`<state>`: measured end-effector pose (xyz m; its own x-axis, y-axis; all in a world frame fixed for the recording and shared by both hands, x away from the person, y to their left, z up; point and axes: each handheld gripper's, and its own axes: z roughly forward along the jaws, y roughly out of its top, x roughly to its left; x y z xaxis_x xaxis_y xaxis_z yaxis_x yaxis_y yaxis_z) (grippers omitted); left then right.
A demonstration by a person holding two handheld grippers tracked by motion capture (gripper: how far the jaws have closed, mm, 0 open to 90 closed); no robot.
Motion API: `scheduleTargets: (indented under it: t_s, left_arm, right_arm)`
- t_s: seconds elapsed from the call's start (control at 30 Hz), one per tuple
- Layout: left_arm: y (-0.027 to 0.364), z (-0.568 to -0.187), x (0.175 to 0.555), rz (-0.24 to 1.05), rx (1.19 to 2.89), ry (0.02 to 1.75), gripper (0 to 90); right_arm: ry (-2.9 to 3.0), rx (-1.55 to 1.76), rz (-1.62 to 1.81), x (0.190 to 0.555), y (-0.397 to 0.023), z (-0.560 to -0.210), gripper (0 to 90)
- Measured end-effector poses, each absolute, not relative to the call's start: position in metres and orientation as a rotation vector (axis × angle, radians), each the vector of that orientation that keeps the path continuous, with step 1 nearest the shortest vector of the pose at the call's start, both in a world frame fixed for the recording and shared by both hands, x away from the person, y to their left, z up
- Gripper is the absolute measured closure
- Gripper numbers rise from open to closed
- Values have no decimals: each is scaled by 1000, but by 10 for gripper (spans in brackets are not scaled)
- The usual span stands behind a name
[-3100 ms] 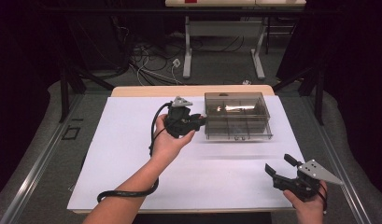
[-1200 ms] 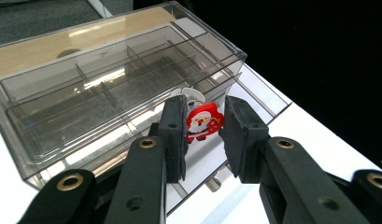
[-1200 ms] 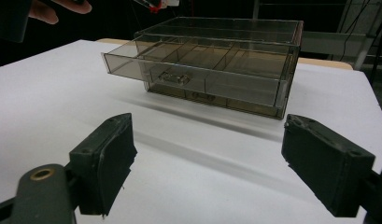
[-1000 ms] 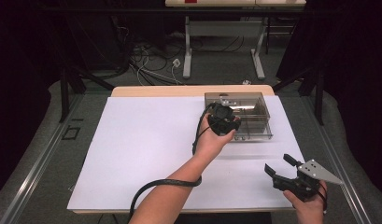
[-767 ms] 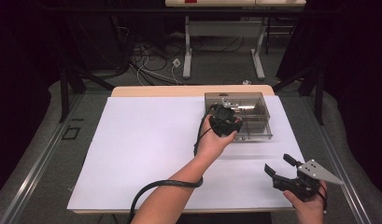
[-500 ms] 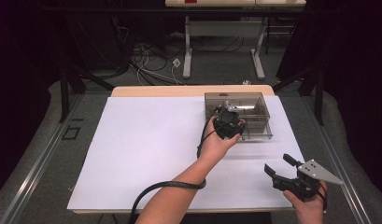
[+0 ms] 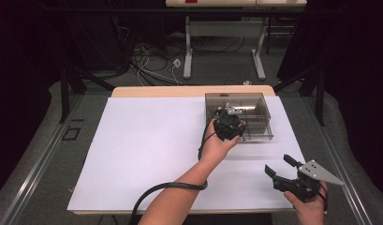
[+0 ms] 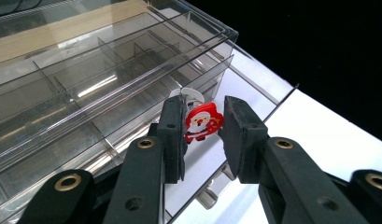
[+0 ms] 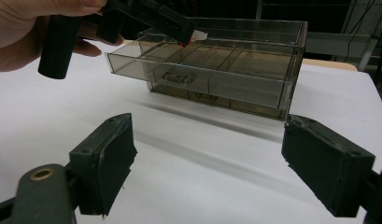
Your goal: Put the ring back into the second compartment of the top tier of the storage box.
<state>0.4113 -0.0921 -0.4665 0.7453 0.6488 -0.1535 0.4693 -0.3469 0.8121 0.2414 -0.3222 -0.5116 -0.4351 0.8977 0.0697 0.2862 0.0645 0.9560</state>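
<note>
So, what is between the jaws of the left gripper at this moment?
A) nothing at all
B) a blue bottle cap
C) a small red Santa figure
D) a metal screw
C: in the left gripper view, the left gripper holds a small red Santa figure between its black jaws, above the open drawer of the clear plastic box.

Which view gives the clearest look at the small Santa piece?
The left gripper view: the Santa piece sits large between the left tongs, by the clear drawer box. The right gripper view shows a red speck at those tongs. In the high view I cannot make it out.
</note>
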Motion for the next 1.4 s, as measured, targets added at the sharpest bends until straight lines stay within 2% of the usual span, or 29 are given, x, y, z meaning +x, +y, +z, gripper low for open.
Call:
scheduleTargets:
  t_s: [0.6, 0.67, 0.83, 1.4]
  left_arm:
    - [-92, -470, 414, 221, 2007, 870, 693]
    - [-91, -470, 414, 233, 2001, 867, 636]
    - [-91, -469, 414, 241, 1990, 874, 573]
    - [-90, -467, 415, 264, 1971, 874, 427]
  right_arm:
    - [1779, 1182, 1388, 241, -322, -512, 164]
    - [1779, 1182, 1388, 241, -322, -512, 164]
    - [1779, 1179, 1389, 241, -322, -512, 164]
    - [1786, 1166, 1388, 243, -321, -512, 164]
